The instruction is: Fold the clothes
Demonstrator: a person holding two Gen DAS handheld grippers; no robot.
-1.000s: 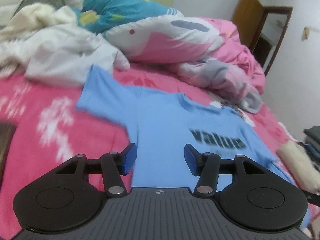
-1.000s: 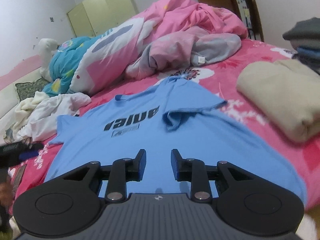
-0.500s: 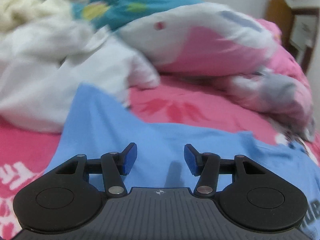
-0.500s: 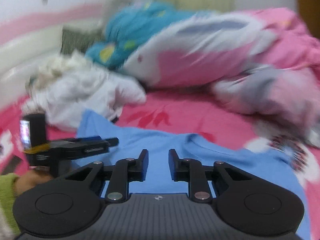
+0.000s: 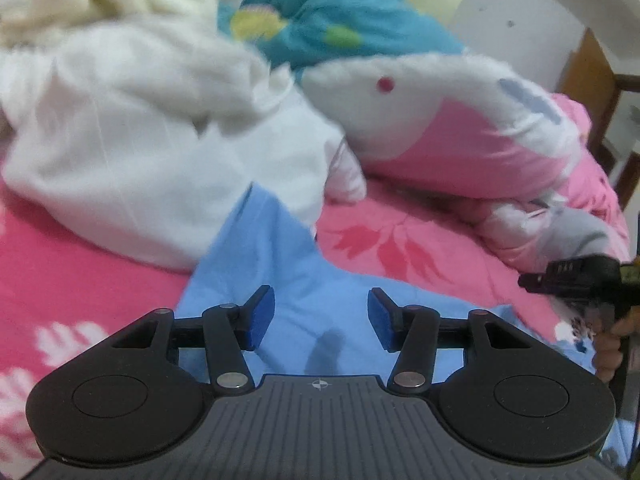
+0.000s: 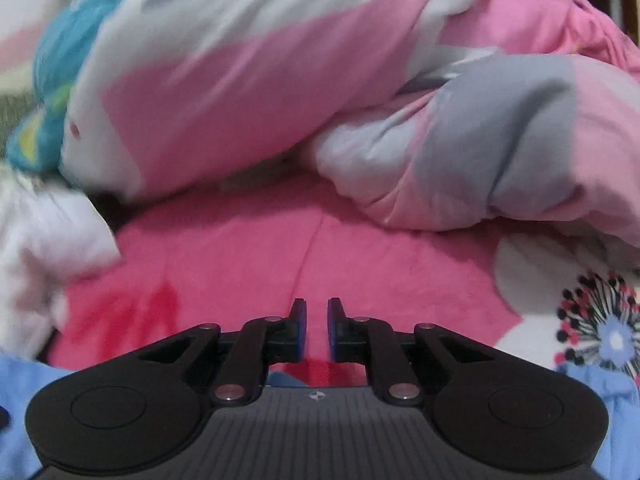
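The light blue T-shirt [image 5: 260, 248] lies flat on the pink bed sheet [image 5: 60, 272], one sleeve pointing up toward a white heap. My left gripper [image 5: 319, 304] hovers just above that sleeve and shoulder, open wide, with nothing between its blue pads. In the right wrist view only strips of the blue T-shirt [image 6: 16, 384] show at the bottom corners and under the fingers. My right gripper [image 6: 317, 312] sits low at the shirt's top edge, its jaws drawn in to a narrow slit with only pink sheet [image 6: 240, 264] visible through it. The right gripper [image 5: 576, 276] also appears at the left wrist view's right edge.
A heap of white clothes [image 5: 140, 140] lies left of the sleeve, touching it. A bunched pink, white and grey duvet [image 6: 280, 80] blocks the far side, with a teal patterned cover [image 5: 340, 12] behind it. A hand [image 5: 612, 344] holds the right gripper.
Both grippers have moved forward and down toward the shirt's top edge. The right jaws have narrowed from half open to a slit. The left jaws have kept the same width.
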